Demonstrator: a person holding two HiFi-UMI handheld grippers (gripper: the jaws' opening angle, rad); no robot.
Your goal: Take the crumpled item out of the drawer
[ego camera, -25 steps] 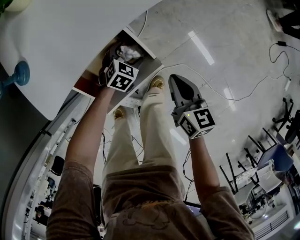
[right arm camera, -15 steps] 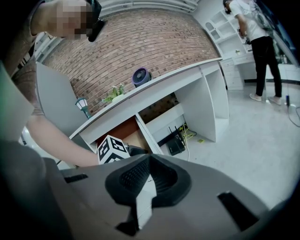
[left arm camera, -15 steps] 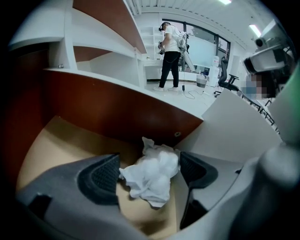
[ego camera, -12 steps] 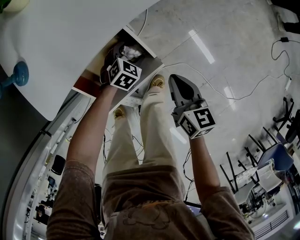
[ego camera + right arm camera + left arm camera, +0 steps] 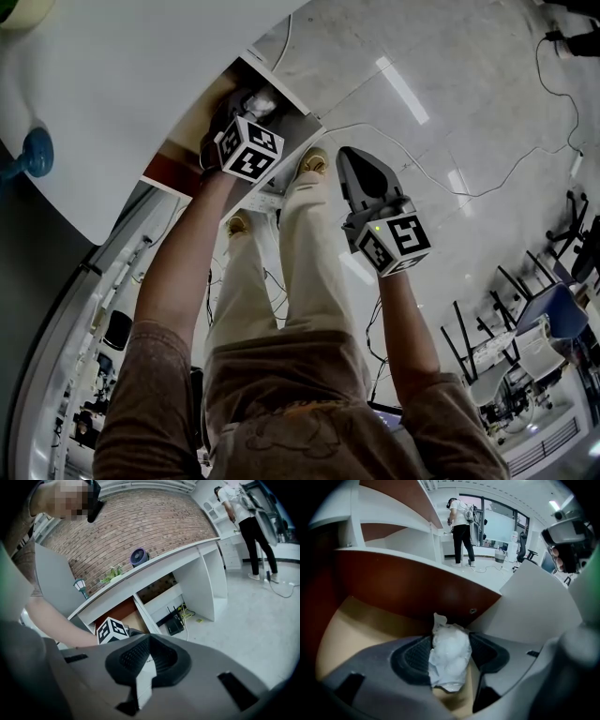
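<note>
The crumpled white item (image 5: 450,656) lies in the open drawer (image 5: 361,625), near its back wall. My left gripper (image 5: 449,663) reaches down into the drawer. Its jaws have just been closing, and both dark pads now press on the sides of the crumpled item. In the head view the crumpled item (image 5: 258,101) shows just past the left gripper (image 5: 246,112), under the white desk. My right gripper (image 5: 354,159) hovers over the floor to the right of the drawer, with its jaws together and nothing in them. From the right gripper (image 5: 149,641) view I see the left gripper's marker cube (image 5: 111,630).
A white desk top (image 5: 122,84) overhangs the drawer, with a blue object (image 5: 33,155) on it. The person's shoes (image 5: 314,164) stand just below the drawer front. Cables (image 5: 487,192) cross the floor; chairs (image 5: 544,309) stand at right. Another person (image 5: 461,527) stands far behind.
The left gripper has pushed slightly further into the drawer and now covers more of the crumpled item. The right gripper has not moved.
</note>
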